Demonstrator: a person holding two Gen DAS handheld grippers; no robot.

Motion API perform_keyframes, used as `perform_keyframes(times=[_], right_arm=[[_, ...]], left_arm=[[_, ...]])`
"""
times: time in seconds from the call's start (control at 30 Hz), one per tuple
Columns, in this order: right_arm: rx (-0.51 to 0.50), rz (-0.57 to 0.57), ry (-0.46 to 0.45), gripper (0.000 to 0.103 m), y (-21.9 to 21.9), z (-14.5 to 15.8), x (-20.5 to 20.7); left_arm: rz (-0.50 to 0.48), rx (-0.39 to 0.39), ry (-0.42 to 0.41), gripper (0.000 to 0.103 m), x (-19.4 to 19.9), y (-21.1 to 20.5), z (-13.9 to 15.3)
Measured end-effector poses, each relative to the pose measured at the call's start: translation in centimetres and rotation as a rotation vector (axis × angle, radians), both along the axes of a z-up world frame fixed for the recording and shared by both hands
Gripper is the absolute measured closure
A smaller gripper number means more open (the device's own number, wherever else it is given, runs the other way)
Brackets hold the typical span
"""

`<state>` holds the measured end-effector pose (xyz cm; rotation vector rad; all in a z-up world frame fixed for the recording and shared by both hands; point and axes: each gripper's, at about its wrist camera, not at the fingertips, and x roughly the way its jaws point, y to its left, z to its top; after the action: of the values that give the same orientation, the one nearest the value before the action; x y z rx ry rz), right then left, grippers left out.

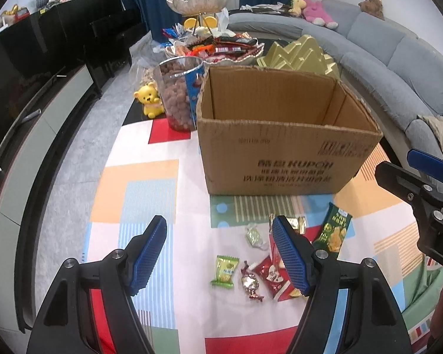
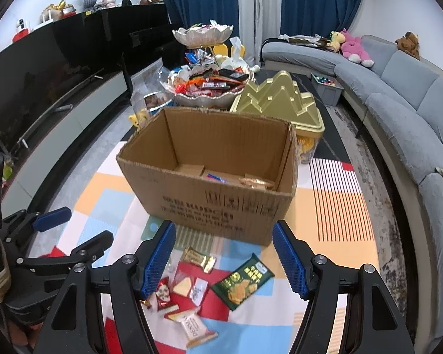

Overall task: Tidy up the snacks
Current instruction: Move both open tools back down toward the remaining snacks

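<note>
An open cardboard box [image 1: 283,135] stands on a colourful tablecloth; in the right wrist view the box [image 2: 215,203] holds a few snack packets. Loose snacks lie in front of it: a dark green chip bag [image 1: 333,230] [image 2: 242,284], a light green candy [image 1: 225,270], a foil-wrapped candy [image 1: 251,283], a red packet [image 1: 273,274], a gold packet [image 2: 198,259] and a white packet [image 2: 196,326]. My left gripper [image 1: 218,253] is open and empty above the candies. My right gripper [image 2: 224,261] is open and empty above the gold packet and chip bag.
Behind the box are a clear jar of brown snacks [image 1: 178,97], a yellow bear figurine [image 1: 149,98], a tiered dish heaped with snacks [image 2: 209,85] and a gold mountain-shaped box [image 2: 280,100]. A grey sofa [image 2: 398,94] curves on the right; a dark TV cabinet [image 1: 44,88] runs on the left.
</note>
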<state>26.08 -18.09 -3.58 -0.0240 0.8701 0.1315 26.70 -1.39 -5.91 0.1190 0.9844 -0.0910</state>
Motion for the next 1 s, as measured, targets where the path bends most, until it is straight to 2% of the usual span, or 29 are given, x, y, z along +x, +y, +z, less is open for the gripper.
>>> perform_keyframes(times=[1.0], right_arm=[[-0.048,0.074,0.061,0.034,0.8,-4.9,-4.3]], left_arm=[[0.023,-0.017,0.078,0.03,-3.6,-0.3,-5.0]])
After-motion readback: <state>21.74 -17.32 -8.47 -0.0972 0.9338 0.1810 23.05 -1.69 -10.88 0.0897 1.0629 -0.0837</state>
